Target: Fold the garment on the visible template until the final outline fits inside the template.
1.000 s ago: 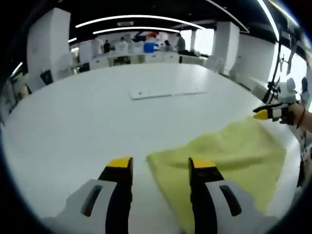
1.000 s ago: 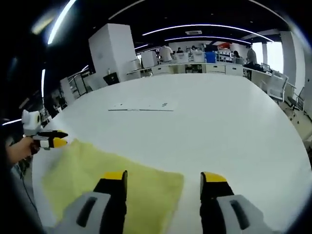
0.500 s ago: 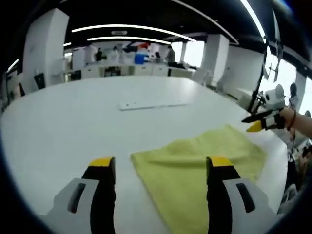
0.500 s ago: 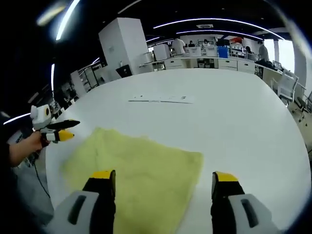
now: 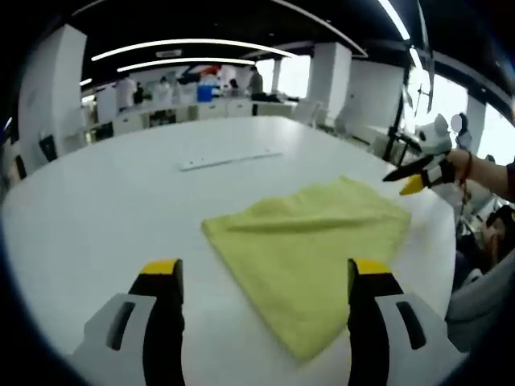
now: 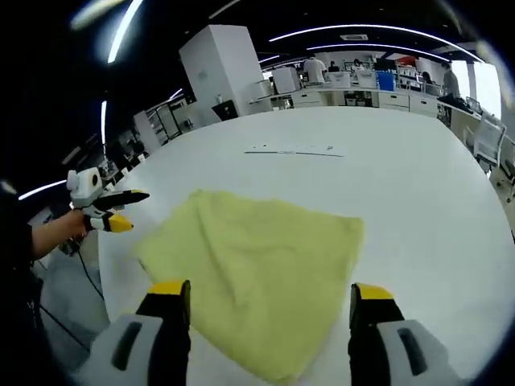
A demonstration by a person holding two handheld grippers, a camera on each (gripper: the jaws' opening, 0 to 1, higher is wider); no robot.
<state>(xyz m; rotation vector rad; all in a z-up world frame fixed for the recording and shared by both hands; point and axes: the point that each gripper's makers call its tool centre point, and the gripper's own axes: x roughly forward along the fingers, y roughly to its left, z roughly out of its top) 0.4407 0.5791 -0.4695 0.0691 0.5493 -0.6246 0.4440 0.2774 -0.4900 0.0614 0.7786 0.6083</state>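
White table [image 5: 96, 201], yellow garment [image 5: 310, 245] now released

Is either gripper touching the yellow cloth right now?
Apart. In the left gripper view, the right gripper hangs past the yellow cloth; in the right gripper view, the left gripper is off its edge.

Yellow garment [image 5: 310, 241]: soft, matt, fuzzy cloth. White table [image 5: 105, 209]: smooth, faint sheen.

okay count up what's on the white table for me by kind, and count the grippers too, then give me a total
Yellow cloth: 1
Flat white strip: 1
Grippers: 2, left gripper and right gripper
Total: 4
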